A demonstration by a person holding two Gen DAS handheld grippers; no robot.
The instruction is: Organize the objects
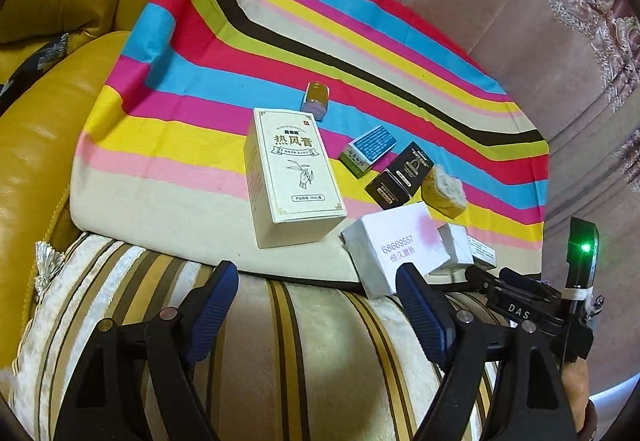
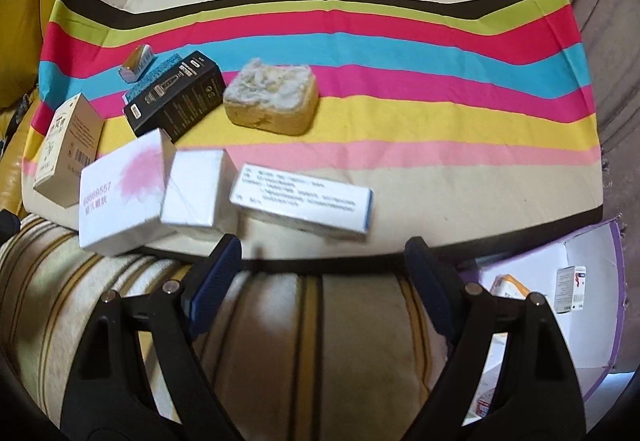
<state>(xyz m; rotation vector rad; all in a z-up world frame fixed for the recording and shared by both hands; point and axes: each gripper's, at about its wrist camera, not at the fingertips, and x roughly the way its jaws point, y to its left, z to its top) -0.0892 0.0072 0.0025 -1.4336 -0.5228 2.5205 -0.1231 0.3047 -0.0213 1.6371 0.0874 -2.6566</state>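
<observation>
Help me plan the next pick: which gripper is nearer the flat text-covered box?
Right. The right gripper hangs open just below the flat box, almost in line with it. The left gripper, also open, sits further left, by the pink-stained box.

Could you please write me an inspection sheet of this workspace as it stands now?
Surface: striped cloth spread flat over a cushion, on a sofa.
Job's things: cream box standing at the left; white box with pink blot, small white box and long white box along the near edge; black box; green-blue box; yellow sponge block; small silver box furthest back.
Clutter: nothing seen.
Grippers: left gripper open, empty; right gripper open, empty, both short of the cloth.
Cables: nothing seen.
Surroundings: yellow leather sofa; striped pillow beneath the grippers; purple-edged carton at the right, already holding packets.
</observation>
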